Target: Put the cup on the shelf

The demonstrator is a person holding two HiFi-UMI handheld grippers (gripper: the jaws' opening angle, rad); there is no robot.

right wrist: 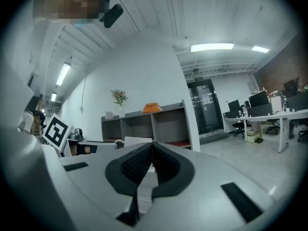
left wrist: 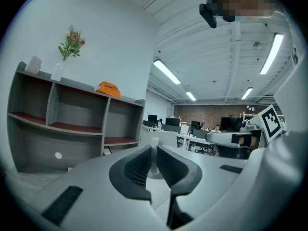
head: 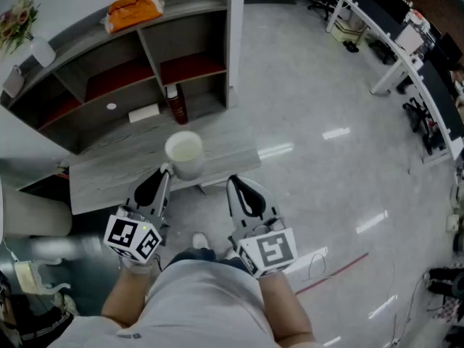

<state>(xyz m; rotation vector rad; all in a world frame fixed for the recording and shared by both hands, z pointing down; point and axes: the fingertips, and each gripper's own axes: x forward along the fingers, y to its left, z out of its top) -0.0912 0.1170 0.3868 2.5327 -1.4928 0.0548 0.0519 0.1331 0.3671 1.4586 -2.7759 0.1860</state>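
Cup: the white cup (head: 185, 153) stands upright on the grey table (head: 109, 176), on its far right part, in front of the shelf; its mouth faces up and the inside is pale.
Left gripper: the left gripper (head: 164, 172) has its jaws drawn narrow on the cup's slim white handle (left wrist: 154, 153), at the cup's near left side.
Right gripper: the right gripper (head: 233, 181) has its jaws pressed together with nothing between them; it sits just right of the cup and apart from it.
Writing: black-and-white square markers show on each marker cube (head: 133, 236); the bottle's label is too small to read.
Shelf: the grey shelf (head: 148, 58) holds a dark red bottle (head: 176, 104) upright in its lower right compartment and a white box (head: 143, 112) in the lower middle one.
Shelf top: an orange bag (head: 133, 9) lies to the right, with flowers (head: 18, 19) at the far left.
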